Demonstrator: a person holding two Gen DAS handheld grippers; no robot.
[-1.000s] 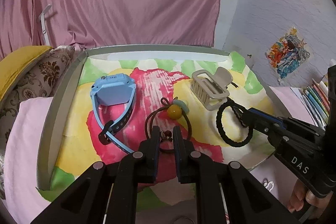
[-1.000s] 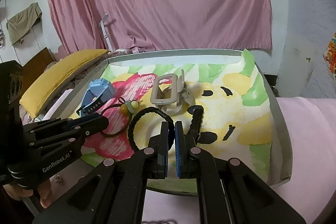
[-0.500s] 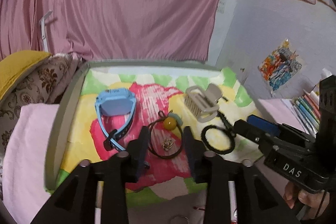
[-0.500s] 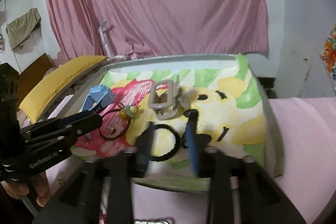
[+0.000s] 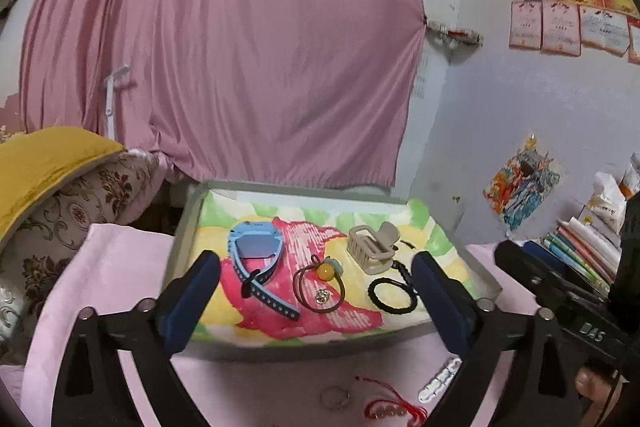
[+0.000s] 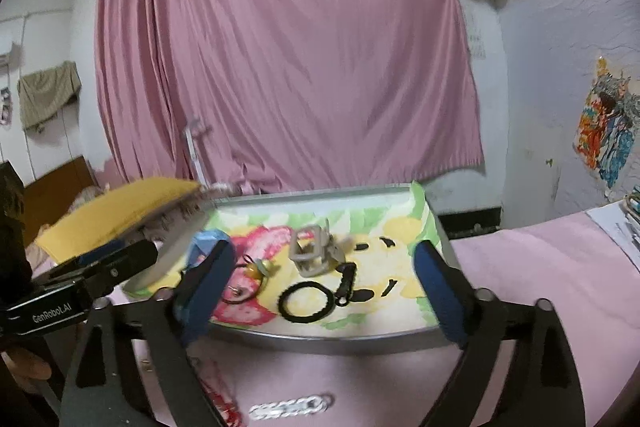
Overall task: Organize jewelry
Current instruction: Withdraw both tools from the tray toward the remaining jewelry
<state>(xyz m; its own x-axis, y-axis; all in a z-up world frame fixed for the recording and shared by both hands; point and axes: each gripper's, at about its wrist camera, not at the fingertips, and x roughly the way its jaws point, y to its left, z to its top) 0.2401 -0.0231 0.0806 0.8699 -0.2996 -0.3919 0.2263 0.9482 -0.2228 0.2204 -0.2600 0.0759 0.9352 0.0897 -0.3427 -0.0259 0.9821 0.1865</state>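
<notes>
A metal tray [image 5: 182, 235] with a colourful liner holds a blue watch [image 5: 256, 255], a brown hair tie with a yellow bead [image 5: 320, 283], a small metal charm [image 5: 322, 295], a beige claw clip [image 5: 372, 247] and a black braided hair tie [image 5: 392, 293]. My left gripper [image 5: 316, 303] is wide open and empty, pulled back in front of the tray. My right gripper [image 6: 320, 291] is also wide open and empty, in front of the tray [image 6: 320, 341]. On the pink cloth lie a silver ring [image 5: 335, 397], a red string bracelet [image 5: 384, 407] and a white chain [image 6: 288, 407].
A yellow and a floral pillow [image 5: 52, 187] lie left of the tray. Books and pencils [image 5: 580, 247] are stacked at the right. A pink curtain [image 5: 240, 67] hangs behind. Pink cloth [image 6: 540, 267] covers the surface around the tray.
Both grippers opened from shut to wide open, leaving the charm and the black hair tie lying in the tray, and both pulled back and up from the tray.
</notes>
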